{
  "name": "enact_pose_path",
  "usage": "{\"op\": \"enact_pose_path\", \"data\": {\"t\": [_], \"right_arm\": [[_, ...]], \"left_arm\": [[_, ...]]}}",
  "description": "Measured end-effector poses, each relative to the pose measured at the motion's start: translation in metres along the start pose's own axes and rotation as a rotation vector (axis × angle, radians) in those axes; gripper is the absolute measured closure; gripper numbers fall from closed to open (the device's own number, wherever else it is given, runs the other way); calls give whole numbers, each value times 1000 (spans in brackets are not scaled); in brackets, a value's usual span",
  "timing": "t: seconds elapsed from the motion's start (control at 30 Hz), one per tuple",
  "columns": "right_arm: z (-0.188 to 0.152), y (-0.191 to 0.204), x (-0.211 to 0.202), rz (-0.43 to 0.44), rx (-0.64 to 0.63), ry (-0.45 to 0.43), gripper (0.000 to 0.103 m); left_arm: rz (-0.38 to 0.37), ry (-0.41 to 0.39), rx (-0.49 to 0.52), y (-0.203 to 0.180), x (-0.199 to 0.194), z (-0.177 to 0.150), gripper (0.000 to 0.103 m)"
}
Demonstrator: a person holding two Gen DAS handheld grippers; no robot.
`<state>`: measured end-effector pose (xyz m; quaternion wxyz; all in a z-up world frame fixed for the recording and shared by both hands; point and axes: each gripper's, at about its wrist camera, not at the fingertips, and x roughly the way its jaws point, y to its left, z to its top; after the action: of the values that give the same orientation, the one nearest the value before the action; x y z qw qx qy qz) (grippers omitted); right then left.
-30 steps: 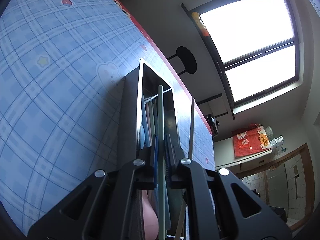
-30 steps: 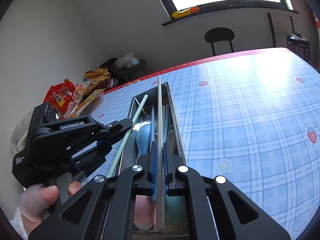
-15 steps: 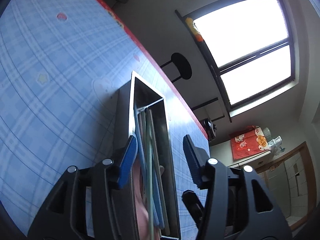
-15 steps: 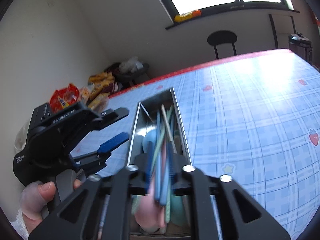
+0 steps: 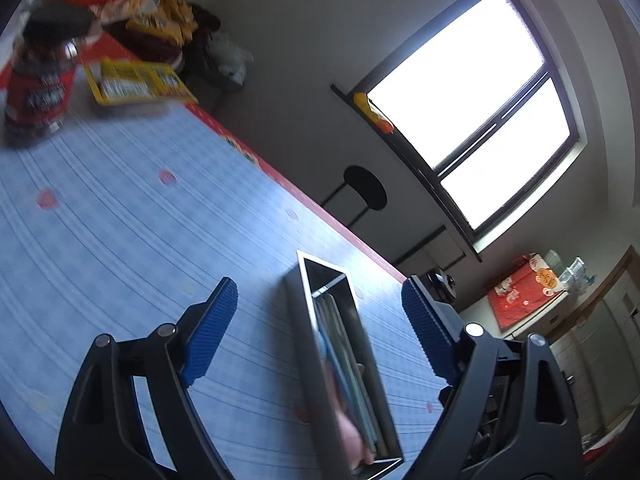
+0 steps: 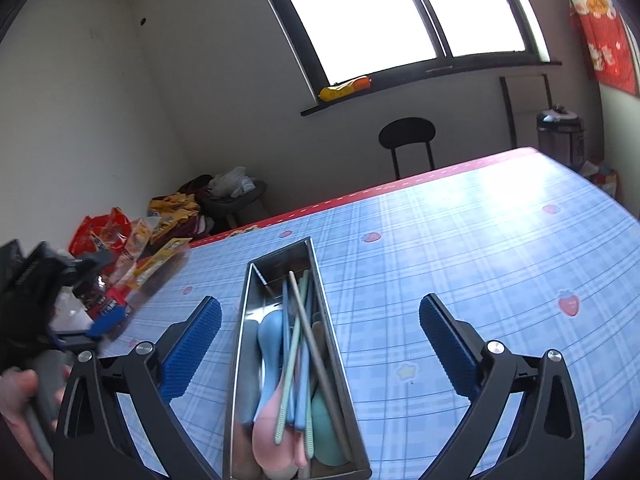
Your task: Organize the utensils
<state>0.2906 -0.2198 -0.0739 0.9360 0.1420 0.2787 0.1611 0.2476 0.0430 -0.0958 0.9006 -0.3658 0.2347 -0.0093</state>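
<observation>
A long metal tray (image 6: 244, 320) lies on the blue plaid tablecloth (image 6: 480, 280). It holds several pastel spoons (image 6: 272, 344) and chopsticks (image 6: 316, 356), lying lengthwise and crossing. My right gripper (image 6: 320, 322) is open and empty above the tray, its blue pads either side of it. My left gripper (image 5: 316, 312) is open and empty, raised over the tray (image 5: 304, 344), which shows the utensils (image 5: 348, 364) inside. The left gripper also shows blurred at the left of the right wrist view (image 6: 72, 304).
Snack packets (image 5: 136, 80) and a dark jar (image 5: 40, 80) stand at the table's far left end, and show in the right wrist view (image 6: 132, 248). A black stool (image 6: 408, 136) stands behind the table's red edge. A pressure cooker (image 6: 560, 132) sits at the right.
Both grippers have opened and let go of their chopsticks, which now lie in the tray. Both have lifted and drawn back; the left gripper has swung away to the left.
</observation>
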Motion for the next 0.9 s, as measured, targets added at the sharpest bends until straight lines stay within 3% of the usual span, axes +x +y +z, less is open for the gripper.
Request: {"op": "enact_pose_path", "data": {"t": [0.07, 0.2, 0.5, 0.67, 0.8, 0.9], "right_arm": [[2, 7, -4, -20, -27, -11, 6], [6, 27, -28, -75, -91, -84, 6], [24, 90, -100, -119, -255, -140, 6], [19, 115, -132, -157, -309, -157, 6], [11, 128, -144, -173, -321, -153, 6], [5, 133, -148, -179, -322, -149, 6]], "left_arm": [[28, -38, 40, 7, -23, 8, 11], [78, -93, 141, 15, -65, 26, 10], [124, -190, 361, 7, -147, 58, 6], [127, -232, 453, 1, -181, 61, 6], [161, -228, 542, -7, -194, 53, 6], [141, -210, 596, -10, -201, 41, 6]]}}
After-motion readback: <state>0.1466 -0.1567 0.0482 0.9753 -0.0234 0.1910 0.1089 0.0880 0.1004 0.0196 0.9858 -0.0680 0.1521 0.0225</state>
